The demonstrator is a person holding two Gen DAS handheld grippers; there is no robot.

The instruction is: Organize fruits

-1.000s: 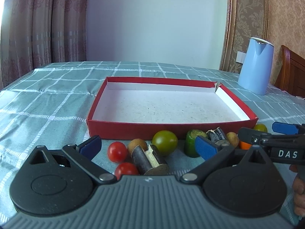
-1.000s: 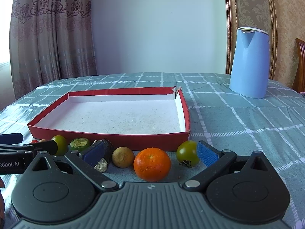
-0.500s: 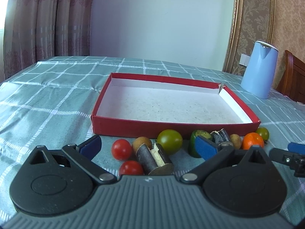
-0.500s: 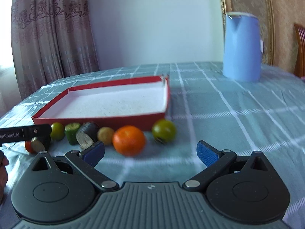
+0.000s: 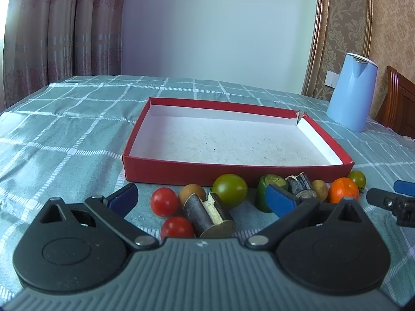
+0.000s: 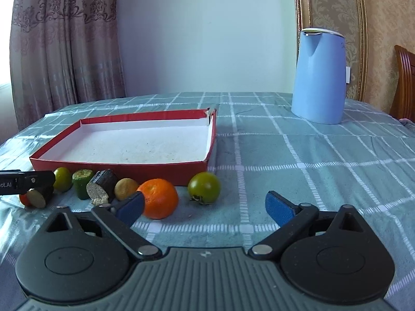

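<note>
With the red box (image 6: pixel 124 165) empty, picking begins: the right tool (image 6: pixel 205 207), wide open and just narrowing on nothing, needs the green tomato (image 6: pixel 204 188) at twelve o'clock.

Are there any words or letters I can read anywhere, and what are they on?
"ot.AI": white letters on the black arm of the left tongs, cut off by the picture's left edge.
Faint mark near the top of the blue kettle: too blurred to read.
Small emblem on the grey body of each tongs: a sign, not letters.
Nothing else carries writing.
</note>
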